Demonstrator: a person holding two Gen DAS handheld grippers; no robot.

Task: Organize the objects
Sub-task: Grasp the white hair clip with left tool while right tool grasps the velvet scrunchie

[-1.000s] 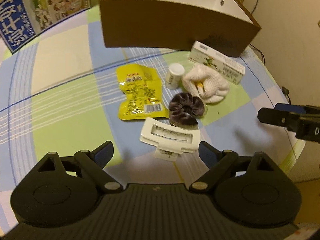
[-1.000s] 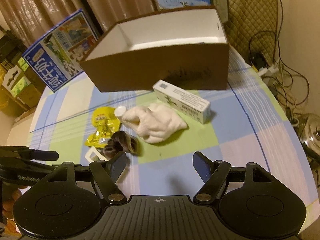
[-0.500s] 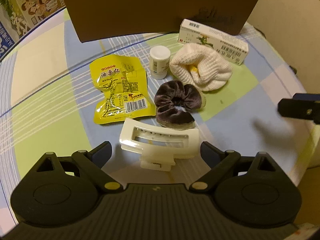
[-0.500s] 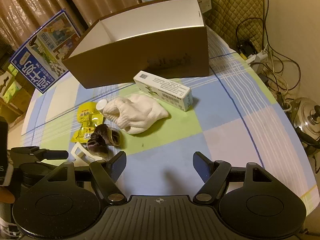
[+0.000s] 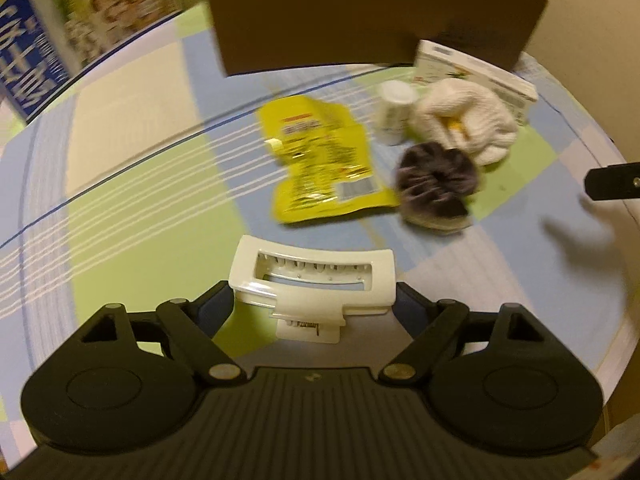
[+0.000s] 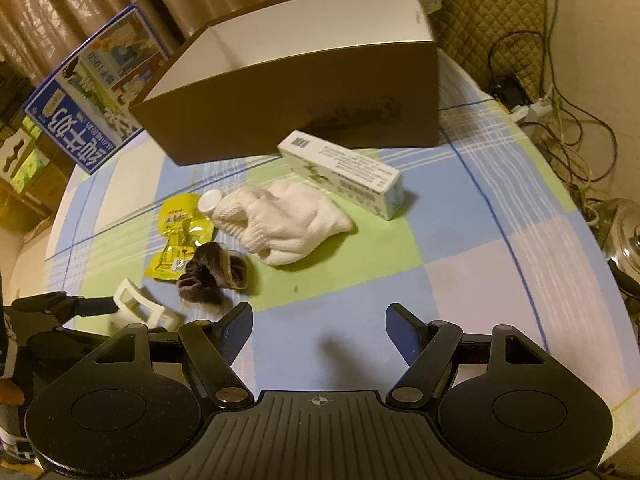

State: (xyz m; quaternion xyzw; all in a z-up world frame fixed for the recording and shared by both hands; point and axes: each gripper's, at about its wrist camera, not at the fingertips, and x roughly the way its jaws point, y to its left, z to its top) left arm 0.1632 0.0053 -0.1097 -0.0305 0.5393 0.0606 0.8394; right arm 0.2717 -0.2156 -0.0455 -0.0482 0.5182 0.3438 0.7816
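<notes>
The left gripper [image 5: 314, 300] clamps the white hair clip [image 5: 314, 282] near the table's [image 5: 132, 216] front edge, presumably bound for the open cardboard box [image 6: 304, 92] at the back edge, while the right gripper [image 6: 319, 332] hangs released.

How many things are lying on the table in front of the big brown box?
6: long white carton nearest the box, white knit cloth, small bottle, yellow packet, dark scrunchie, white hair clip in left gripper.

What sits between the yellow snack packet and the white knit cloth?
A small white bottle stands between the yellow snack packet and the white knit cloth, clearest in the left wrist view.
</notes>
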